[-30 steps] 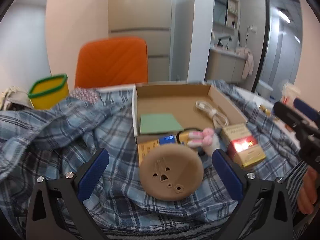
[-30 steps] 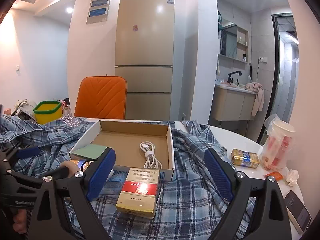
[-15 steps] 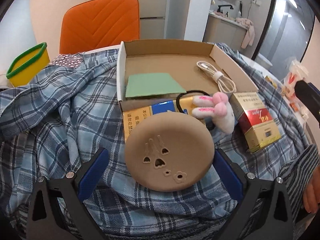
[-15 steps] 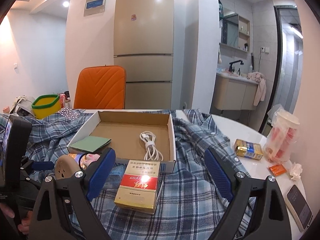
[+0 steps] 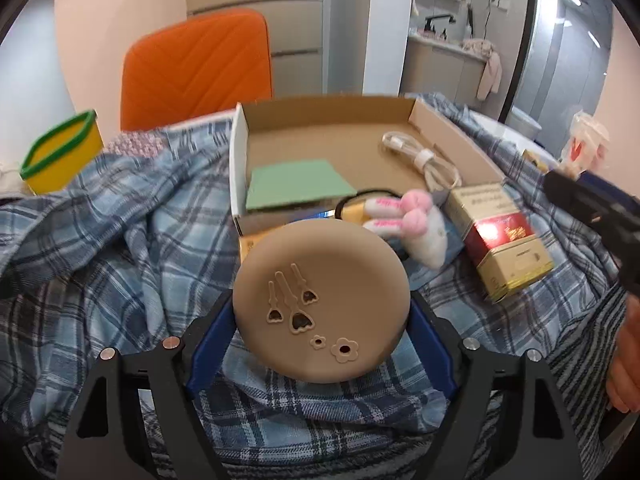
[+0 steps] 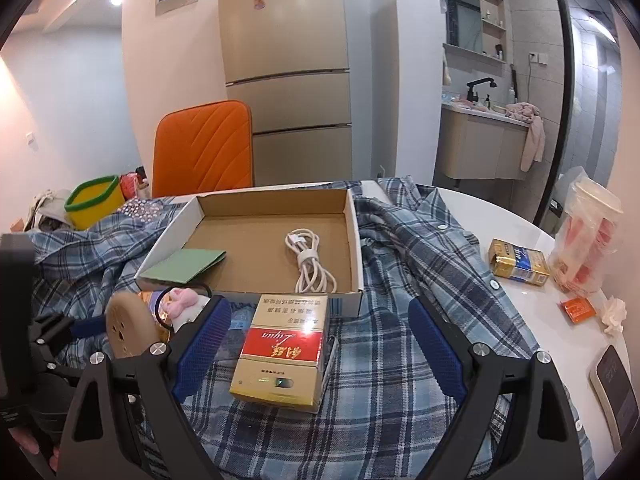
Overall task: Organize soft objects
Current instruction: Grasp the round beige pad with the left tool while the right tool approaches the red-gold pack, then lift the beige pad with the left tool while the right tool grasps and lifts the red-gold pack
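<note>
My left gripper is shut on a round tan silicone pad with flower-shaped cut-outs and holds it tilted above the blue plaid shirt. The pad also shows in the right wrist view. Behind it lies a pink-and-white plush bunny hair tie. An open cardboard box holds a green pad and a coiled white cable. My right gripper is open, its fingers either side of a red-and-gold carton without touching it.
A yellow bin with a green rim and an orange chair stand at the back left. On the white table to the right are a gold-blue packet, a bagged cup, an orange sachet and a phone.
My left gripper has closed on the tan pad and lifted it off the shirt, tilting it toward the camera. The right gripper has stayed open and shifted slightly.
</note>
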